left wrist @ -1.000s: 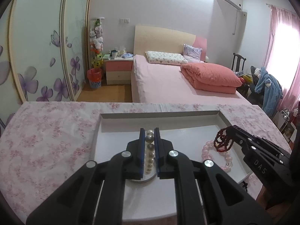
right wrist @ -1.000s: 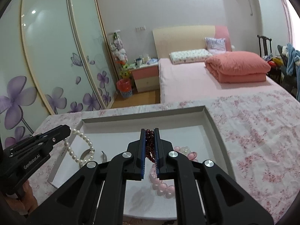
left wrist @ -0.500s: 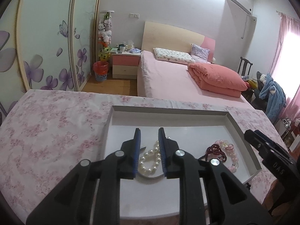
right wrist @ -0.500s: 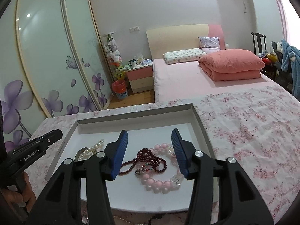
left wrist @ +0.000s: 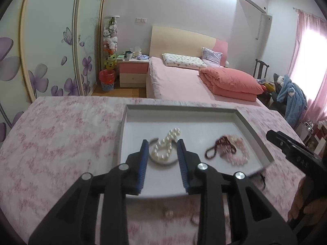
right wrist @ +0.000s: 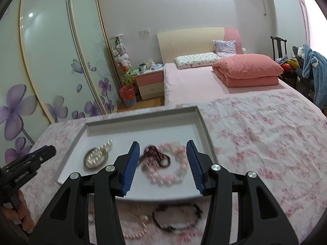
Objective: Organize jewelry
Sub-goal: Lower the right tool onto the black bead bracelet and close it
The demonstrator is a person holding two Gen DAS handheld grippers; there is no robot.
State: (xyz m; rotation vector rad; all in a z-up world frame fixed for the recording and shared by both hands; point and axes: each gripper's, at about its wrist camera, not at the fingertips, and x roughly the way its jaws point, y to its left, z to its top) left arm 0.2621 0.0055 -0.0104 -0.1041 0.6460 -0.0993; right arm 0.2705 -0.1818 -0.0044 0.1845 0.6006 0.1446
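With both hand-held grippers hanging open and empty over the tray [right wrist: 204, 126], the dark bead loop [right wrist: 175, 217] on the table [right wrist: 265, 143] is lying nearest below the right hand-held gripper [right wrist: 162, 163], its long axis running left to right.

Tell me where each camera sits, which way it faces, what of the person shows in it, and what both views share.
Left wrist: rides the left tool, looking forward over the tray at the pearls; the right tool and a bit of hand show at right.
Right wrist: rides the right tool, looking forward at the dark beads on the pink beads; the left tool and fingers show at left.
Shared: the tray, all three strands and the bed beyond.
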